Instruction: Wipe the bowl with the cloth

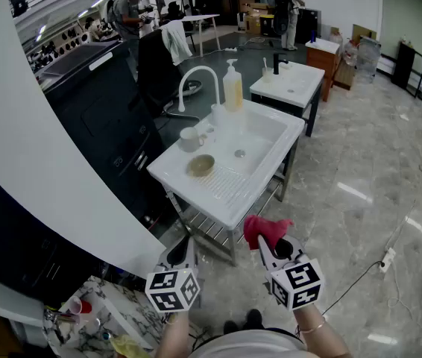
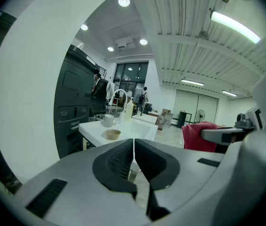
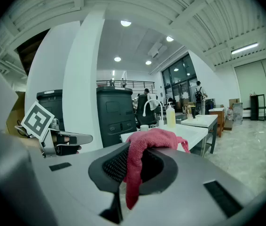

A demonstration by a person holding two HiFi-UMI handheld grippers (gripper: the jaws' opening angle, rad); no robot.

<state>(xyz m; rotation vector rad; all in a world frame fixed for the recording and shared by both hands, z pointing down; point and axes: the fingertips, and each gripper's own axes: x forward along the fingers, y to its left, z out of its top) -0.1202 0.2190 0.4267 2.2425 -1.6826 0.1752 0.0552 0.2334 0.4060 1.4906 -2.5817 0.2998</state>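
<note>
A tan bowl sits on the drainboard of the white sink unit, well ahead of both grippers; it shows small in the left gripper view as the bowl. My right gripper is shut on a red cloth, which drapes over its jaws as the cloth in the right gripper view. My left gripper hangs to the left of it, shut with nothing between its pads. Both are held in the air short of the sink.
On the sink stand a white mug, a curved white faucet and a soap bottle. A second white sink table stands behind. A wide white pillar and dark cabinets flank the left. People stand far back.
</note>
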